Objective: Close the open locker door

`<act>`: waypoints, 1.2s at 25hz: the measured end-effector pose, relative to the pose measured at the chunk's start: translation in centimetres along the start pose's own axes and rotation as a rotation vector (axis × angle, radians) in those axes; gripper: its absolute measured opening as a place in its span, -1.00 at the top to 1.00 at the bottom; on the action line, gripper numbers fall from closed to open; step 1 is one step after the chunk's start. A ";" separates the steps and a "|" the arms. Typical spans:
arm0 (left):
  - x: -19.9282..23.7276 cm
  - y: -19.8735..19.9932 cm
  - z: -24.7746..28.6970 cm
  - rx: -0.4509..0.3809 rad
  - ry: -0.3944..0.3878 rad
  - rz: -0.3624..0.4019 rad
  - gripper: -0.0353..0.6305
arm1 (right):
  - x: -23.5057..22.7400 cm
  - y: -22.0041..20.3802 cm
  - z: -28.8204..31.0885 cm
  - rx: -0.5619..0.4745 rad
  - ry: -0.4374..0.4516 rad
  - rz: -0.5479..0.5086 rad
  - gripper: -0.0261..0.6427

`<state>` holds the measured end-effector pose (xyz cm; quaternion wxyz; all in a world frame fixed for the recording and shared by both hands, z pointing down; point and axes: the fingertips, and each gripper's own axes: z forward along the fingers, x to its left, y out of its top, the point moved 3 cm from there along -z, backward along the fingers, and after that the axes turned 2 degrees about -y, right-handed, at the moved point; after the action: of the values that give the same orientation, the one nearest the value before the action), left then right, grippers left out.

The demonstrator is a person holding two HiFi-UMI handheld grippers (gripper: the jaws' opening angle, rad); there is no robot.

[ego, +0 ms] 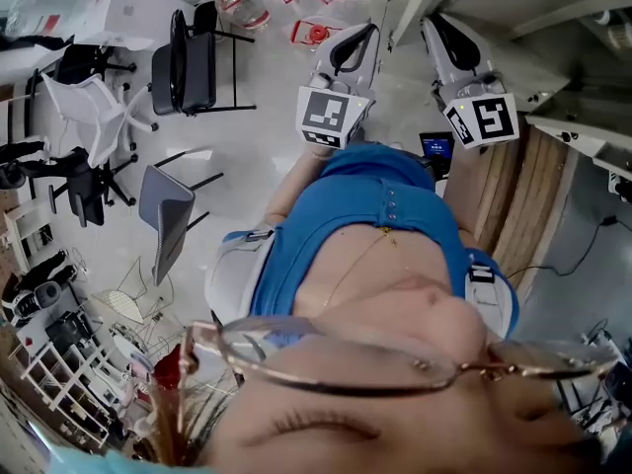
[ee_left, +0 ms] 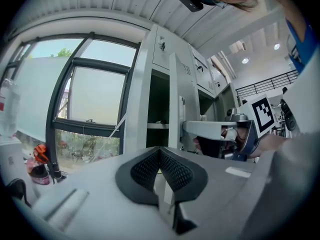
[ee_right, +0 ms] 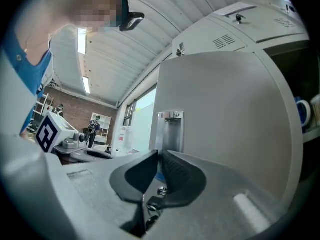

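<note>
The locker door [ee_right: 225,119] is smooth, matt grey painted metal (its latch plate [ee_right: 170,134] bare, brushed, faintly glossy).

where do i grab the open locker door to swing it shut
Probably the free vertical edge of the locker door, beside its metal latch plate, since that is farthest from what looks like the hinge side. Come in from the side away from the lockers, where that edge stands clear. The right gripper faces it but is shut, so open it first.

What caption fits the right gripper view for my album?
Right tool, jaws shut and empty, pointing at the metal latch plate on the open locker door.
</note>
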<state>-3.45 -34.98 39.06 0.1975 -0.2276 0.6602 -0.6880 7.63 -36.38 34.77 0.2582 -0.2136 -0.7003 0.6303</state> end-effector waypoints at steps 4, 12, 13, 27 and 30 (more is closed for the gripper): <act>1.9 0.0 0.6 -0.003 -0.023 -0.014 0.90 | -0.4 -0.4 2.6 0.004 -0.039 -0.005 0.85; 4.0 0.5 1.7 -0.005 -0.068 -0.005 0.90 | -1.9 -0.9 5.8 0.025 -0.147 -0.006 0.86; 4.2 0.7 1.8 -0.005 -0.074 -0.002 0.90 | -2.0 -0.9 6.1 0.027 -0.164 -0.014 0.86; 6.4 0.3 3.3 0.007 -0.146 -0.012 0.90 | -3.6 -1.7 9.1 0.064 -0.389 -0.144 0.85; 6.7 0.2 3.5 0.016 -0.155 -0.021 0.90 | -3.6 -1.8 9.2 0.061 -0.407 -0.143 0.84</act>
<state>-6.92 -41.75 39.31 0.2424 -0.2856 0.6348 -0.6758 4.70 -45.94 35.61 0.1618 -0.0239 -0.7321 0.6613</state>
